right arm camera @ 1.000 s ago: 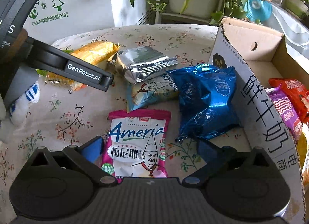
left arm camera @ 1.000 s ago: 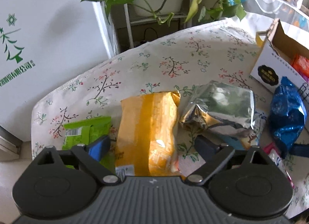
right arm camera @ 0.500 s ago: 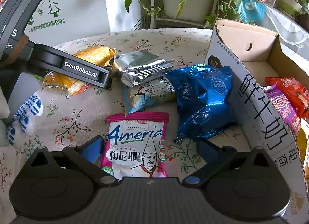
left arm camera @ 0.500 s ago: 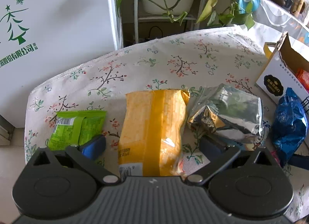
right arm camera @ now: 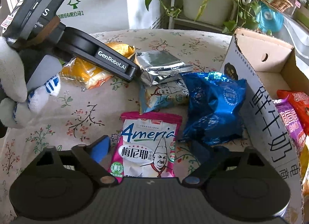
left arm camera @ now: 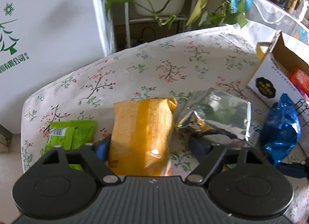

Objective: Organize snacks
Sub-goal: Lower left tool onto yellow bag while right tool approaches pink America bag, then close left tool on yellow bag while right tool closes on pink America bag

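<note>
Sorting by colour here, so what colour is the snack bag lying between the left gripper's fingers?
Yellow-orange snack bag, shown best in the left wrist view.

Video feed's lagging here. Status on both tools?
Left tool closing around yellow packet, right pad apart. Right tool closing around pink packet, no contact. Blue bag crowds right side.

A table under a floral cloth bears scattered snack packets and a cardboard box.
</note>
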The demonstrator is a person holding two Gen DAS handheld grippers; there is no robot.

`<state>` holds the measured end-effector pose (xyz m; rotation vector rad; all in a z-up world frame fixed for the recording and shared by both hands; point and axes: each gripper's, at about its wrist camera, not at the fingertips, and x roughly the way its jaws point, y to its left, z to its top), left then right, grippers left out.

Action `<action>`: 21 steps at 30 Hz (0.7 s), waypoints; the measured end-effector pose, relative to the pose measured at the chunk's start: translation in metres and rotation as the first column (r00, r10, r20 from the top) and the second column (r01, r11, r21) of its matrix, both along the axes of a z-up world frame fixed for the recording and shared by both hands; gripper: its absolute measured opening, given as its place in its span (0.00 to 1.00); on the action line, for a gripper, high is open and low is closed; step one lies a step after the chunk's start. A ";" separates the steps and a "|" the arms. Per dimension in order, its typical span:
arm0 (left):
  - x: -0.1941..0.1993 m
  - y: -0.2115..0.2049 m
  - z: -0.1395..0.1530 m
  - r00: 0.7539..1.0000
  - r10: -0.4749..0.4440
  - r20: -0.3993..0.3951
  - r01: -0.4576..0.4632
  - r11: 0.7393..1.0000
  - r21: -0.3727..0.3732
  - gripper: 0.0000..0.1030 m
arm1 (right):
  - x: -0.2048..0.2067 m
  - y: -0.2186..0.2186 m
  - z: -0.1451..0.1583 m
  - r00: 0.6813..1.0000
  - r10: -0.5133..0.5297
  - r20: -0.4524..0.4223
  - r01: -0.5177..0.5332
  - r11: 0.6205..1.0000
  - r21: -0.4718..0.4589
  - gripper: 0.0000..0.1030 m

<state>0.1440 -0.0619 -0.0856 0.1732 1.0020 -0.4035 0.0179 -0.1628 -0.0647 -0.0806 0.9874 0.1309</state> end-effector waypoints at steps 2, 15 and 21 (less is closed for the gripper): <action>-0.002 -0.001 0.002 1.000 -0.001 0.003 0.001 1.000 -0.003 0.64 | -0.001 -0.001 0.001 1.000 0.005 0.002 -0.005 1.000 0.006 0.79; -0.034 0.010 0.021 0.994 0.103 -0.024 -0.104 0.994 -0.019 0.51 | -0.010 -0.014 0.018 0.996 0.093 0.009 -0.093 0.987 0.134 0.56; -0.062 0.026 0.038 0.984 0.178 -0.007 -0.178 0.982 -0.059 0.51 | -0.020 -0.009 0.029 0.989 0.146 0.039 -0.150 0.978 0.143 0.56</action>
